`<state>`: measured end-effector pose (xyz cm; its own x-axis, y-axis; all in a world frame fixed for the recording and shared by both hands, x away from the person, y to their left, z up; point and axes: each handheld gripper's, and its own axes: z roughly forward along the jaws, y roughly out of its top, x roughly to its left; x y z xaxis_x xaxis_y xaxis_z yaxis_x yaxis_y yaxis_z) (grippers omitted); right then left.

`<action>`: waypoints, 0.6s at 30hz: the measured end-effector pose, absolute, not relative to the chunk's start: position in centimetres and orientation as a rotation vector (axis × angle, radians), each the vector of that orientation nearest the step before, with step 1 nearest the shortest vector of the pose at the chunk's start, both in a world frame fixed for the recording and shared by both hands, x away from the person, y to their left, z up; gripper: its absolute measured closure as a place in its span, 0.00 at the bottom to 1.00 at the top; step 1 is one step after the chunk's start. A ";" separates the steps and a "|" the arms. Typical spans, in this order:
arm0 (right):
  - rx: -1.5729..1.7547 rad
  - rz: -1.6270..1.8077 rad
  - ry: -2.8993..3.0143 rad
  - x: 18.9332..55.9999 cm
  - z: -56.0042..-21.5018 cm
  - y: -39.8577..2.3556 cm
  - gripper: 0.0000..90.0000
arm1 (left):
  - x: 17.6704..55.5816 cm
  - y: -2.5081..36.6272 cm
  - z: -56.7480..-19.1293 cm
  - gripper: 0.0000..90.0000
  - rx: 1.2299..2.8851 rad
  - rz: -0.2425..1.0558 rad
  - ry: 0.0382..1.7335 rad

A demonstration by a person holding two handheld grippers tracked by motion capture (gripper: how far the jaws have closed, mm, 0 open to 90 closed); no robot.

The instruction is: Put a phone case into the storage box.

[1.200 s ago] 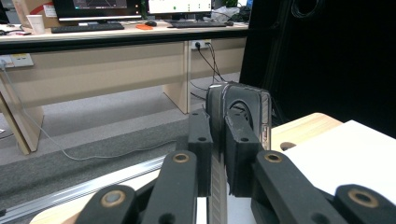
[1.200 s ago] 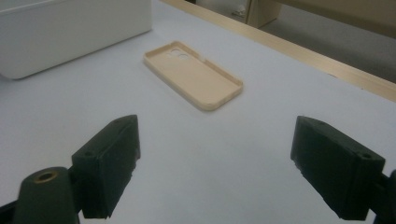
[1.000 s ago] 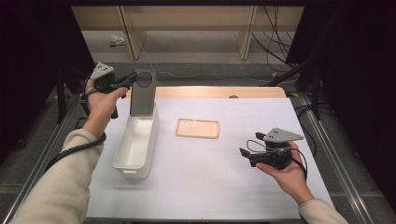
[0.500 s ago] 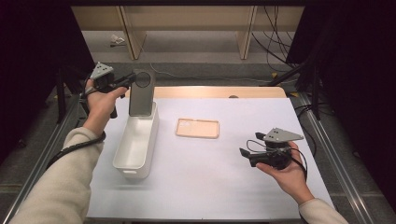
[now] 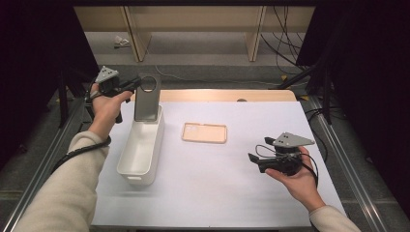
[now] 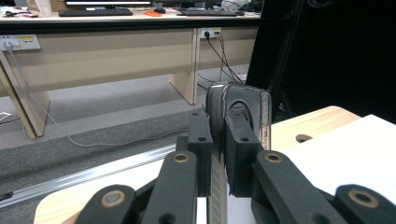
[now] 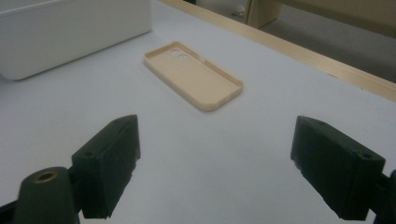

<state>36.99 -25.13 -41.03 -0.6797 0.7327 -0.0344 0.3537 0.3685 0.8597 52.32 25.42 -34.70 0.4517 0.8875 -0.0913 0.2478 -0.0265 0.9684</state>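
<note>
While the left gripper (image 5: pixel 137 86) is clenching the upright grey phone case (image 5: pixel 146 98) by its edge above the white bin (image 5: pixel 141 150), the light, flexible, slippery shell is probably demanding firm rim pressure.

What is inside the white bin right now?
The white bin looks bare along its visible floor. The dark phone case clamped in the left gripper hangs over its far end, hiding that corner.

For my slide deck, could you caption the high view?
Left gripper holds a grey phone case above the white bin; right gripper waits open.
</note>
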 end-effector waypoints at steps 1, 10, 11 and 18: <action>0.943 1.244 2.221 37.0 -41.0 -25.1 0.18 | 52.4 25.4 -34.7 0.91 1.551 0.692 1.028; 0.944 1.245 2.220 37.0 -41.0 -25.1 0.18 | 52.6 25.3 -35.0 0.91 1.558 0.687 1.031; 0.944 1.245 2.220 37.0 -41.0 -25.1 0.18 | 52.7 25.3 -35.1 0.91 1.561 0.688 1.033; 0.946 1.246 2.221 37.0 -41.0 -25.1 0.18 | 52.9 25.5 -35.5 0.91 1.571 0.679 1.041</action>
<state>37.00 -25.12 -41.04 -0.6795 0.7330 -0.0319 0.3547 0.3663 0.8603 52.92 25.45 -35.53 0.4536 0.8862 -0.0946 0.2706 -0.0359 0.9620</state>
